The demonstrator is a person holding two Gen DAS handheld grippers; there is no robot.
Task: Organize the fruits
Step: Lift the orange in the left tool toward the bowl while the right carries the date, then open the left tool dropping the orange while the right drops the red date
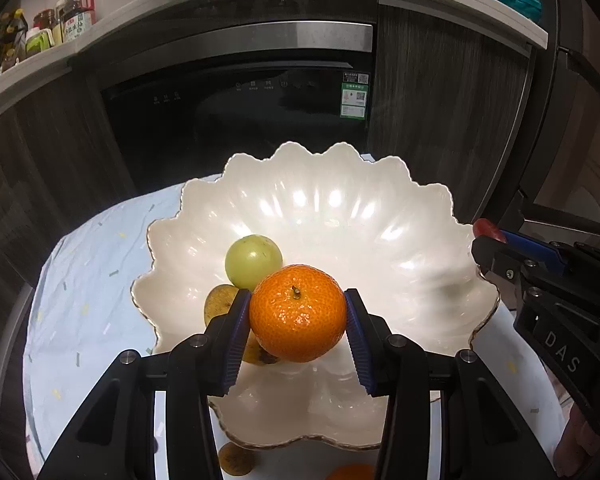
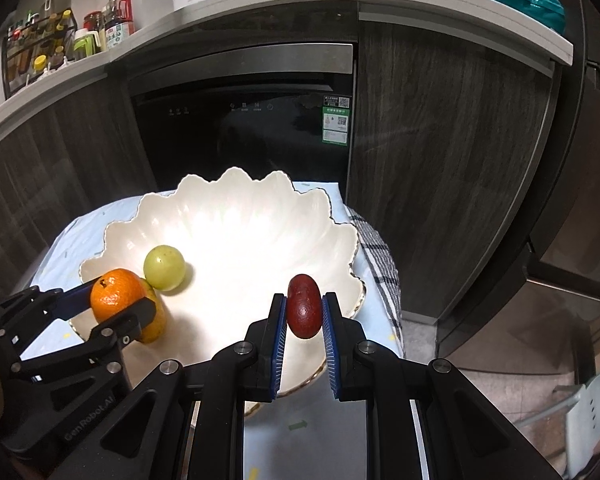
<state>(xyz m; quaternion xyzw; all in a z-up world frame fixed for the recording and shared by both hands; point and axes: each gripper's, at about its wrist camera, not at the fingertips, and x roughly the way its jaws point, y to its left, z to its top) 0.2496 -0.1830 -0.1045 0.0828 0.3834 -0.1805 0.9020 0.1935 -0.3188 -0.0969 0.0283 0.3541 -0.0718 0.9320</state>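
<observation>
Orange mandarin (image 1: 298,322) and dark-red fruit (image 2: 304,306) above scalloped bowl (image 1: 420,240).

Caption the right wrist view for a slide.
Right gripper holds a red fruit over the white bowl.

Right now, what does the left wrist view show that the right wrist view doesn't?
Only the left wrist view shows two fruits on the cloth in front of the bowl: a brownish fruit and an orange one. Only the right wrist view shows the checked towel and the whole red fruit in the right jaws. Both show the bowl, the green fruit and the orange in the left jaws.
</observation>
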